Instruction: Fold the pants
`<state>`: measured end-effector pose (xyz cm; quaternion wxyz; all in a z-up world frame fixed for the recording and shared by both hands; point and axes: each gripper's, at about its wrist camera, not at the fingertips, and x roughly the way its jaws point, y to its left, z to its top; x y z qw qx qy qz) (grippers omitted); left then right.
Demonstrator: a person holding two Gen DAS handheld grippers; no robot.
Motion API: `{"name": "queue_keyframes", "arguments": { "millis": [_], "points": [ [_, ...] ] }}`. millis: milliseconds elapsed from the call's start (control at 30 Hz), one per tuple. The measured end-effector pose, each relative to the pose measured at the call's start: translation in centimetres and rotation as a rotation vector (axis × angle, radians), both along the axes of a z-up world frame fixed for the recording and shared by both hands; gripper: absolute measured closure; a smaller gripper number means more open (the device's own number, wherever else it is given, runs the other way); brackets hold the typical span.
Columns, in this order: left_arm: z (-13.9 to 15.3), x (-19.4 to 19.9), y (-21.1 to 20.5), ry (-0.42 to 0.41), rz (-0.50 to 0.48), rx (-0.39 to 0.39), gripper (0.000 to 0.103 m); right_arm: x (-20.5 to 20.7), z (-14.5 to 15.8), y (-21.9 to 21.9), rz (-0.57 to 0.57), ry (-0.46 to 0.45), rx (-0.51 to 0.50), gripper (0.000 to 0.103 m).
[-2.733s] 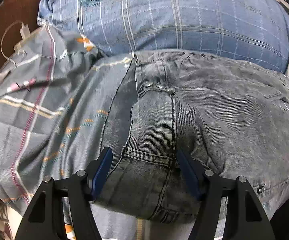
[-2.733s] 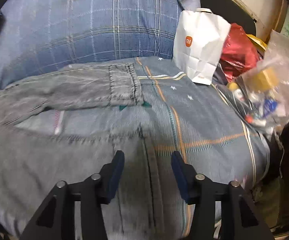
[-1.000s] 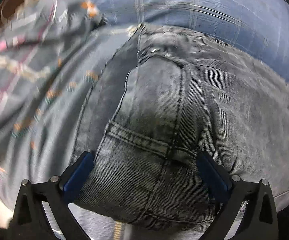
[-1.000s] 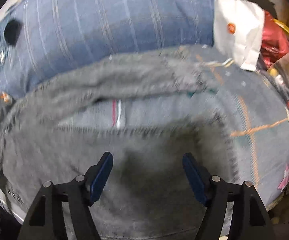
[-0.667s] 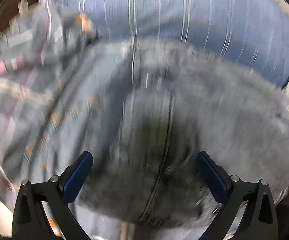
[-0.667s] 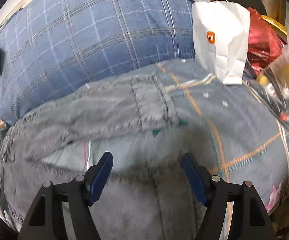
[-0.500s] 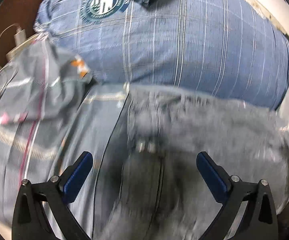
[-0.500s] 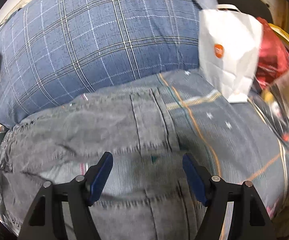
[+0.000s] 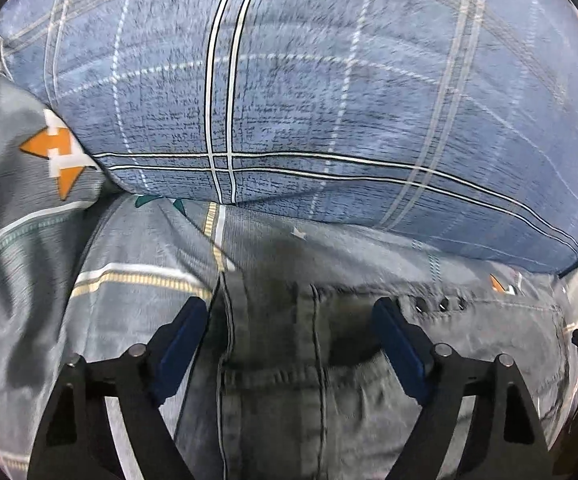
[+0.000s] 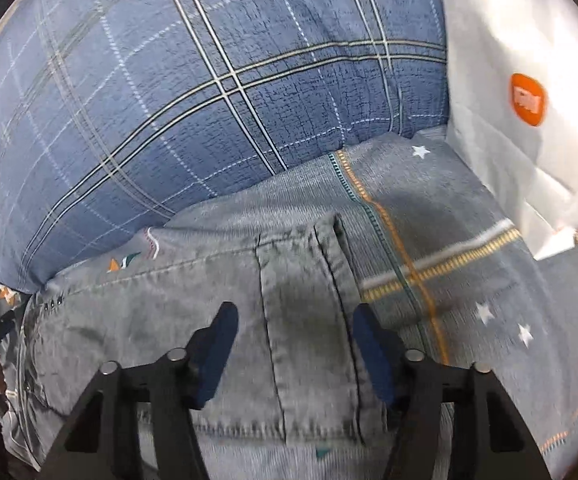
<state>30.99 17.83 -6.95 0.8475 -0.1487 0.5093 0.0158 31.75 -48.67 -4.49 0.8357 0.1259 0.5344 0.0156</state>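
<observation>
Blue plaid pillow [image 9: 329, 100] at the back, taken here as landmark. In front of it, grey patterned bedsheet [image 10: 429, 248]. On the sheet, just before the pillow, grey pants [image 9: 309, 400], already doubled over, far edge near the pillow. Beside the pillow's right end, white paper bag [image 10: 521, 80].

Left gripper [image 9: 289, 344]: jaws wide apart, over the pants, holding nothing. Right gripper [image 10: 295, 354]: also apart, over the hem end, empty.

Judged partly done: one fold lying, probably a further fold and smoothing left.

Near part of the pants cut off below; layers under the top one hidden; edges blurred.
</observation>
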Motion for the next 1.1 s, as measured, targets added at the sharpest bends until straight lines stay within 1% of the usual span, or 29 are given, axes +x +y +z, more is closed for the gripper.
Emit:
{"name": "queue_keyframes", "arguments": {
  "millis": [100, 167, 300, 467, 500, 567, 700, 767, 1000, 1067, 1100],
  "points": [
    [-1.2, 0.8, 0.3, 0.021, 0.015, -0.019, 0.018, 1.3, -0.9, 0.1, 0.014, 0.022, 0.005, 0.043],
    [-1.9, 1.1, 0.5, 0.036, 0.018, -0.011, 0.018, 1.9, -1.4, 0.1, 0.021, 0.034, 0.013, 0.043],
    [-2.8, 1.8, 0.7, 0.045, 0.025, -0.020, 0.019, 2.9, -2.1, 0.0, 0.027, 0.055, 0.031, 0.054],
    [-4.2, 2.2, -0.2, 0.056, 0.006, 0.011, 0.031, 4.5, -2.7, -0.4, 0.027, 0.079, 0.009, 0.065],
    [-4.4, 2.3, -0.3, 0.061, 0.005, 0.013, 0.031, 4.7, -2.8, -0.5, 0.022, 0.083, 0.007, 0.067],
    [-4.8, 2.5, -0.2, 0.060, 0.014, 0.011, 0.031, 5.2, -2.8, -0.6, 0.019, 0.082, -0.007, 0.067],
    [-5.0, 2.6, 0.0, 0.058, 0.023, 0.007, 0.031, 6.0, -2.6, -1.0, 0.002, 0.077, -0.068, 0.067],
    [-5.1, 2.8, 0.2, 0.058, 0.018, 0.015, 0.031, 6.4, -2.9, -1.0, 0.012, 0.098, -0.088, 0.067],
    [-5.7, 3.9, -0.6, 0.055, 0.025, 0.045, 0.031, 7.8, -4.4, -0.7, 0.022, 0.120, -0.075, 0.065],
    [-6.0, 4.2, -1.0, 0.054, 0.020, 0.059, 0.031, 8.2, -4.6, -0.6, 0.028, 0.126, -0.066, 0.069],
    [-6.1, 4.3, -1.2, 0.053, 0.017, 0.073, 0.032, 8.5, -4.7, -0.7, 0.032, 0.130, -0.061, 0.077]
  ]
}}
